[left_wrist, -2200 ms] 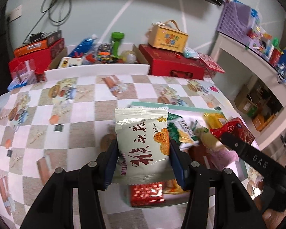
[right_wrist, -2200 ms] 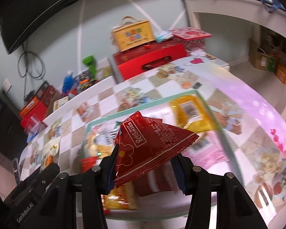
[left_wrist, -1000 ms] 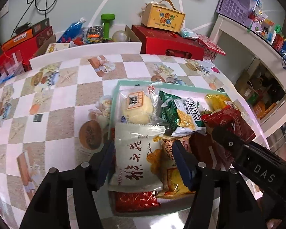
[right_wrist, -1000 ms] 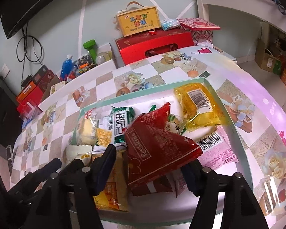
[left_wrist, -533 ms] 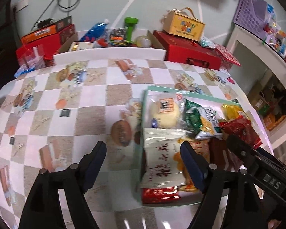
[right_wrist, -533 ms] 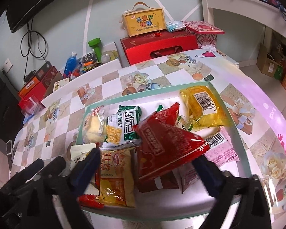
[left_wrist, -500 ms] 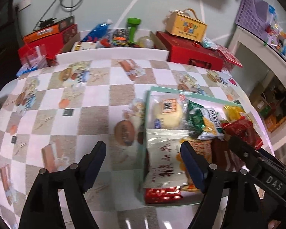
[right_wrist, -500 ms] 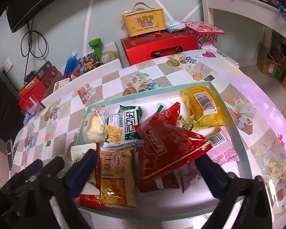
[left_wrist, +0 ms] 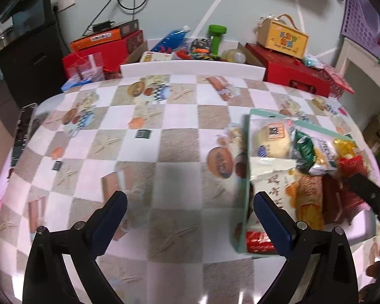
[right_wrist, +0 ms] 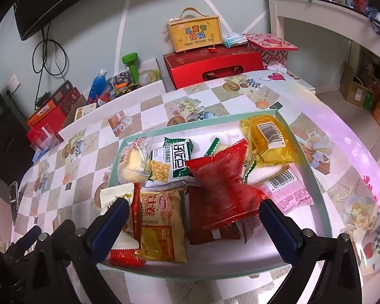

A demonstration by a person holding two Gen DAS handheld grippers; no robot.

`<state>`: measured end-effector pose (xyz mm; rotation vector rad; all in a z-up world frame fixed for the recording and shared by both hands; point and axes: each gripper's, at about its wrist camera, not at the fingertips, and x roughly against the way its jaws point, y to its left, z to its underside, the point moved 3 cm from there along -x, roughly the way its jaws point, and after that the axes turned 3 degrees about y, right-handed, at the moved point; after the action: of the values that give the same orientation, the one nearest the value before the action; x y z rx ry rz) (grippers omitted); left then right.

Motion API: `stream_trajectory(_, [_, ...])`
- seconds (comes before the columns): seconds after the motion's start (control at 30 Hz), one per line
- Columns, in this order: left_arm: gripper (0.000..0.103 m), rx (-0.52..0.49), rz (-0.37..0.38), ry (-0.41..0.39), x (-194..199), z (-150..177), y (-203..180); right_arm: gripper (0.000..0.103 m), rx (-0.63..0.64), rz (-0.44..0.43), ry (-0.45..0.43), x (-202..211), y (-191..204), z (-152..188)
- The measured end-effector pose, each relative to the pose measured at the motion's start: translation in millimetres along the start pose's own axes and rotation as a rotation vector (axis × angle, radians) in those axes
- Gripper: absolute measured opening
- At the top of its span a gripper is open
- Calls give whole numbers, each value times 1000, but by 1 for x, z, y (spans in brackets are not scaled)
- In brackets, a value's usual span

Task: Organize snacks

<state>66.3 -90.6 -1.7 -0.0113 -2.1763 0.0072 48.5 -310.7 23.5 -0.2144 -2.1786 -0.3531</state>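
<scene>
Left gripper (left_wrist: 190, 212) was spread wide and empty over bare tablecloth (left_wrist: 144, 157), with the tray (left_wrist: 247, 185) off around 2 o'clock. Right gripper (right_wrist: 193, 219) was wide open too, empty, and way closer: the red snack bag (right_wrist: 224, 185) sat at 12 between its fingers, long axis toward 1 o'clock.

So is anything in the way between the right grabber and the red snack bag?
No, nothing visible is. The right gripper is open just above the red snack bag, which lies on top of the pile in the tray.
</scene>
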Motion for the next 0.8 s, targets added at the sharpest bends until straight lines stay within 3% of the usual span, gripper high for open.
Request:
stream_trajectory(0.23, [100,37,-38,-12,11,14,13,103,18,12,14,6,3,12])
stream_trajectory(0.43, [100,29,-134,8,14,34,20,103,52,7,30,12,10,28])
stream_trajectory(0.8, [100,26,-167,81,15,55,33,103,134,-6,81,14,29,57])
